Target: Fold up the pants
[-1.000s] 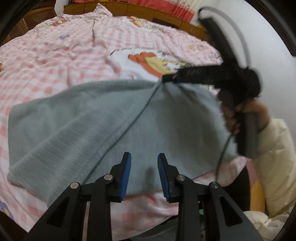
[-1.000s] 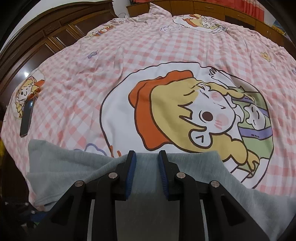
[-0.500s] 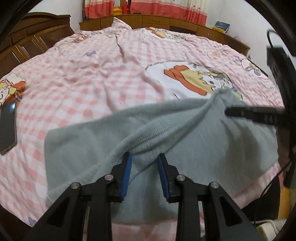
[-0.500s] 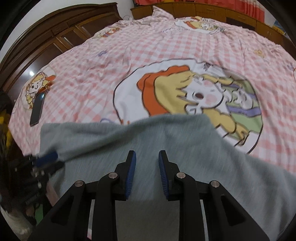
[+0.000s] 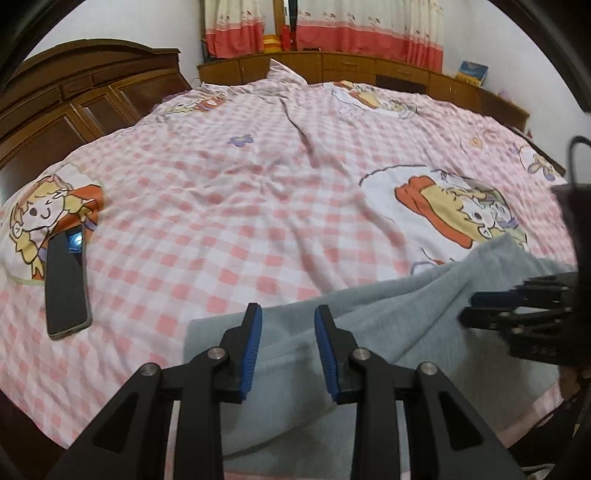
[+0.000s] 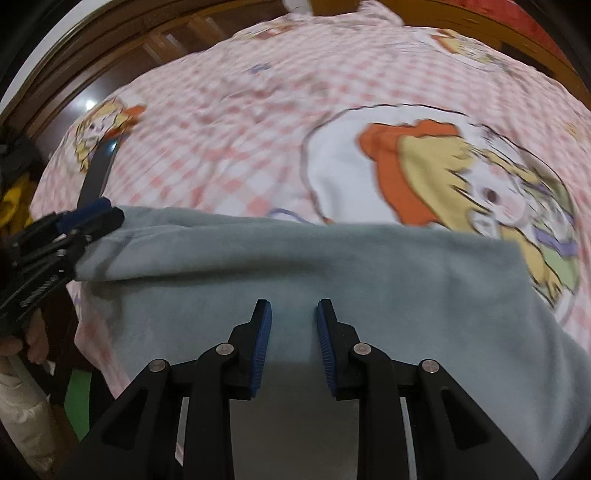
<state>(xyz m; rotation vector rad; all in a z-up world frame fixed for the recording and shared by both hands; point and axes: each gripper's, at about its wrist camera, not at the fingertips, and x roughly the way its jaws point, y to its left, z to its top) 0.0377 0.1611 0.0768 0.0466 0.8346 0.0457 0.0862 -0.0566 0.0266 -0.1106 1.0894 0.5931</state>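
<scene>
pink-and-white check sheet [image 5: 229, 206] covers the whole bed under us, rumpled into soft creases and printed with cartoon girls in orange hats, one large print [image 5: 458, 206] to the right and a smaller one [image 5: 48, 218] at the left edge. dark wooden wardrobes [image 5: 85, 99] stand along the left side of the room, a low wooden cabinet [image 5: 354, 70] runs along the far wall, and cream curtains [image 5: 369, 26] with a red band hang above it. a dark phone [image 5: 66, 284] lies flat on the sheet at the left, partly over the small print, well apart from the cloth. we see no containers in either view. our grey pants [image 5: 388, 325] lie on the near edge of the bed, folded over on themselves, with the far edge just reaching the large print; in the right wrist view the pants [image 6: 332, 266] spread across the lower half of the frame, the upper layer ending in a soft fold at the left. our left gripper [image 5: 288, 347] hangs over the near left part of the pants, its blue-padded jaws a little apart with only cloth seen behind the gap and nothing pinched. our right gripper [image 6: 293, 343] stands the same way over the middle of the pants, jaws narrowly parted and gripping nothing. each gripper shows at the edge of the other's view, by the end of the fold.
</scene>
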